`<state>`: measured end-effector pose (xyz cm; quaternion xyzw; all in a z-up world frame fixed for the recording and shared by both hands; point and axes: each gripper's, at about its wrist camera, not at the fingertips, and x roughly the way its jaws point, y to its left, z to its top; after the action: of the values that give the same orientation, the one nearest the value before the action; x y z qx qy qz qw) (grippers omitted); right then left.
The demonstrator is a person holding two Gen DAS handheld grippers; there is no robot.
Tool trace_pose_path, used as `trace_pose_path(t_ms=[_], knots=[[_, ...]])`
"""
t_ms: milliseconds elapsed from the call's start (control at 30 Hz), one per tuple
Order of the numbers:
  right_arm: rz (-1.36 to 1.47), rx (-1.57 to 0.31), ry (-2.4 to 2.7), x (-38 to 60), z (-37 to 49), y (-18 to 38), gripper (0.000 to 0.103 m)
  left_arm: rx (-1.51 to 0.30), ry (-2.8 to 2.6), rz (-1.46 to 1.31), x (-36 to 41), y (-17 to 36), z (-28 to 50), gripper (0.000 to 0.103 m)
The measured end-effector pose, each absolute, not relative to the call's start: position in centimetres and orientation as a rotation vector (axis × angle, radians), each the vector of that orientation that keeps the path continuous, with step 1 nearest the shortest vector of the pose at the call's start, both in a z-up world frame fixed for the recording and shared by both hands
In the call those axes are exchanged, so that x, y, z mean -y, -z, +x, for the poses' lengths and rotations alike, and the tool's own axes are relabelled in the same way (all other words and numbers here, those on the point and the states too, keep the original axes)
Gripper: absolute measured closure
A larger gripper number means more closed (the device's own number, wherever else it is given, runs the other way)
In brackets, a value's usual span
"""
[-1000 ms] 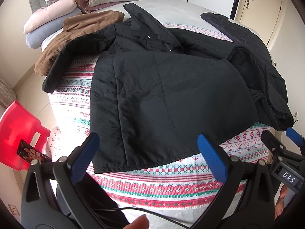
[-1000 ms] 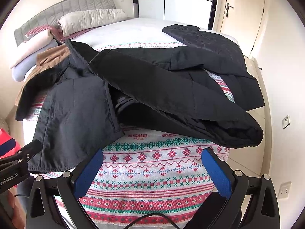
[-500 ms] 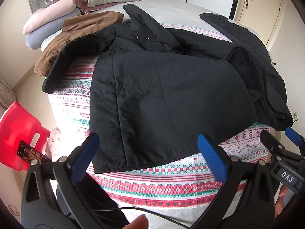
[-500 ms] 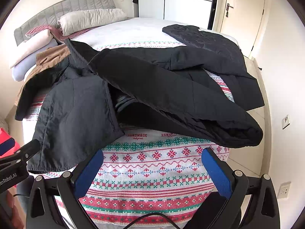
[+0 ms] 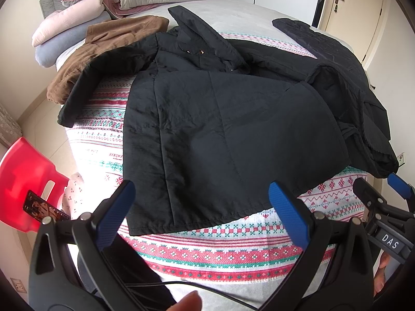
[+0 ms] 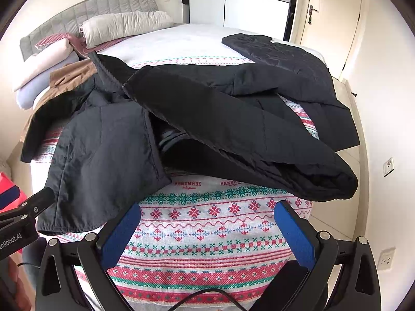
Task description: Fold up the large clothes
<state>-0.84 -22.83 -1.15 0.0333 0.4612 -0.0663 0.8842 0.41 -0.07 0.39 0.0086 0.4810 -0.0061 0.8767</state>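
Left claw (image 5: 201, 199) wide, coat (image 5: 220, 134) partly bunched

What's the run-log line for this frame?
phase: pre-grasp | left gripper: open, empty | right gripper: open, empty | black coat: spread on patterned blanket, unfolded | contact: none

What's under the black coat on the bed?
The black coat lies on a patterned blanket; one sleeve overlaps the brown garment. Whatever lies under its body is hidden.
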Motion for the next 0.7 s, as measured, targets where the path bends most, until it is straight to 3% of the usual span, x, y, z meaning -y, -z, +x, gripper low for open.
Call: trace_pose_path(t_ms=[700], knots=[[0.064, -0.946, 0.082, 23.0, 0.2, 0.4, 0.000, -0.940, 0.085, 0.022, 0.5, -0.8, 1.1, 0.000]])
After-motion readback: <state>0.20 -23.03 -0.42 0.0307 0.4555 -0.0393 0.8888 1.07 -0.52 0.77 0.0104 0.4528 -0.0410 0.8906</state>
